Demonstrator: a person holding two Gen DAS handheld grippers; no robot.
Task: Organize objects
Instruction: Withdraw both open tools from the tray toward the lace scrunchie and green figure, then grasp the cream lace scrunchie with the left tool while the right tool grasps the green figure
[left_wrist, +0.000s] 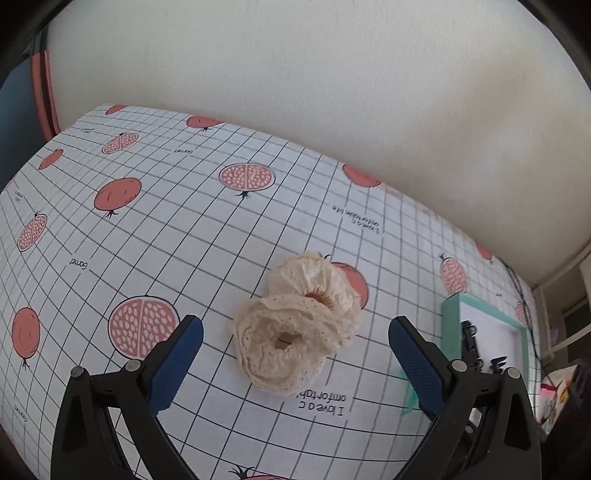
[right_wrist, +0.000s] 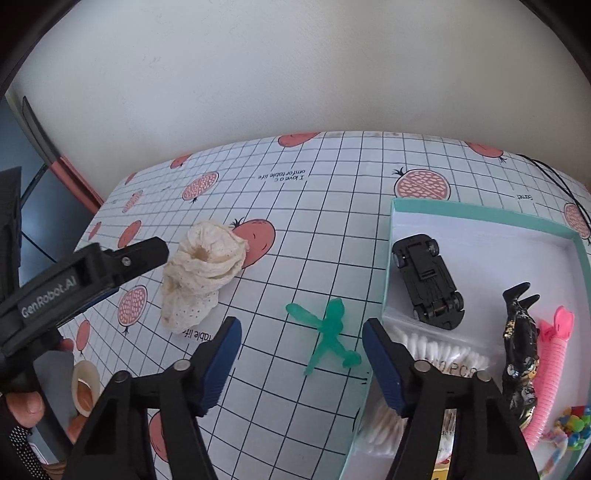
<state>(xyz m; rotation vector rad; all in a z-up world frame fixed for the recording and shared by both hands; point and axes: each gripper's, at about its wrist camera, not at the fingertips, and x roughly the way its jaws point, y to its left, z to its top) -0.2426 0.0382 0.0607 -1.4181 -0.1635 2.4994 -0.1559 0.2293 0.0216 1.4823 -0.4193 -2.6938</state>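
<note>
On the tabletop (right_wrist: 332, 229), both grippers' fingers released: left (left_wrist: 295, 354) over scrunchies (left_wrist: 295, 325), right (right_wrist: 301, 345) seemingly clear of green figure (right_wrist: 327, 336).

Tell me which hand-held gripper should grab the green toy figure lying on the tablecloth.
Right. The green toy figure lies between the right hand-held gripper's open fingers, beside the box. The left hand-held gripper is lined up on the cream scrunchies instead.
</note>
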